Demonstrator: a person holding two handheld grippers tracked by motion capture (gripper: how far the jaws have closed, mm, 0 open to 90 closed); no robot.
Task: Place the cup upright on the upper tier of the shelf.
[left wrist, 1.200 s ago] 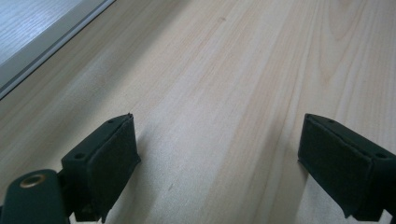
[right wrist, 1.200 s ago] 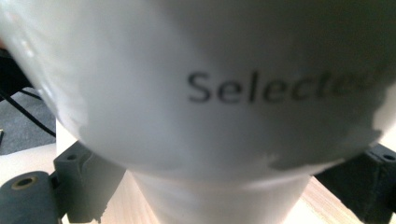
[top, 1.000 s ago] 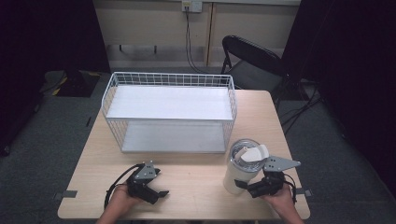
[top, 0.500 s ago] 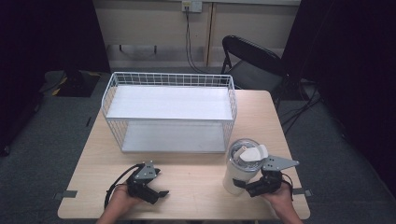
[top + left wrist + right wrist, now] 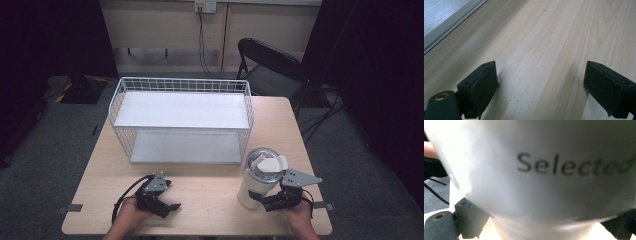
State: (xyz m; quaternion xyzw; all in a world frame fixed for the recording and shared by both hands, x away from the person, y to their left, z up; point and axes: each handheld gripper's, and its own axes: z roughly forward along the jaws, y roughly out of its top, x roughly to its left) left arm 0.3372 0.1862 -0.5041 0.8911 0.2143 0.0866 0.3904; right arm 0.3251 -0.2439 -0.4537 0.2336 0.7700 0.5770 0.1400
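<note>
A white tumbler (image 5: 259, 177) with a lidded top stands upright near the table's front right; its side reads "Selected" (image 5: 574, 166). My right gripper (image 5: 267, 201) is low against its base, open wide, one jaw on each side of the narrow foot; I cannot see the pads pressing on it. At the front left my left gripper (image 5: 169, 206) rests low over bare wood (image 5: 544, 50), open with nothing between its fingers.
A white two-tier wire basket (image 5: 182, 87) stands across the middle and back of the wooden table (image 5: 210, 185). A black folding chair (image 5: 267, 62) sits beyond the far right corner. Bare wood lies between the two grippers.
My right gripper has edged slightly left, closer around the tumbler's base. The tumbler and the left gripper have stayed put.
</note>
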